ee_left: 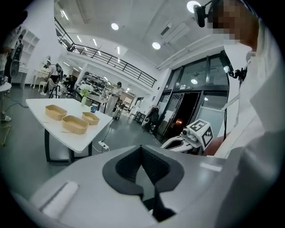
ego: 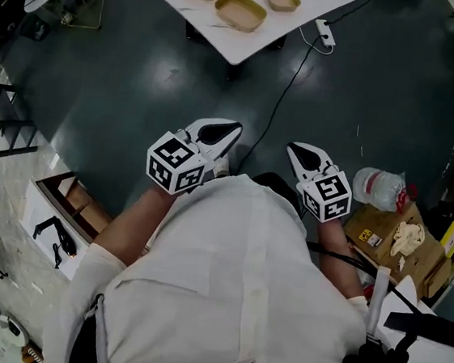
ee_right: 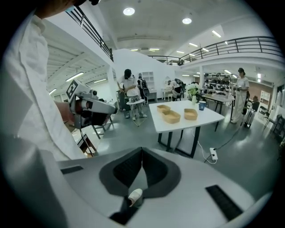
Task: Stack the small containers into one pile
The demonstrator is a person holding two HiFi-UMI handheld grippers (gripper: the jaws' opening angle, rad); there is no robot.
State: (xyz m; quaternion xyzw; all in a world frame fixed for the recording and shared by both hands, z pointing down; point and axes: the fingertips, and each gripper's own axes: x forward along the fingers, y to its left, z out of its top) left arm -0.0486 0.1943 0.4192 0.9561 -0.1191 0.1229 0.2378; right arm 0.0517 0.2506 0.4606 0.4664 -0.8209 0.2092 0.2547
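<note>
Separately, 3 tan containers [ego: 240,10], all empty, unstacked on white tbl [ego: 320,4]

1. A loose white shirt [ego: 232,283] with a buttoned strip down the front; its sleeves [ego: 90,271] end above the forearms
2. The left gripper [ego: 231,128] has a glossy white shell that tapers to a point, lined in black
3. In its own view, the shell looks pale grey around dark ribbed pads [ee_left: 156,167]
4. The right gripper [ego: 293,148] has the same white and black tapered build
5. The left cube [ego: 176,163] and the right cube [ego: 327,194] are white with black square patterns
6. A small black camera [ee_left: 204,11] is worn on the head
</note>
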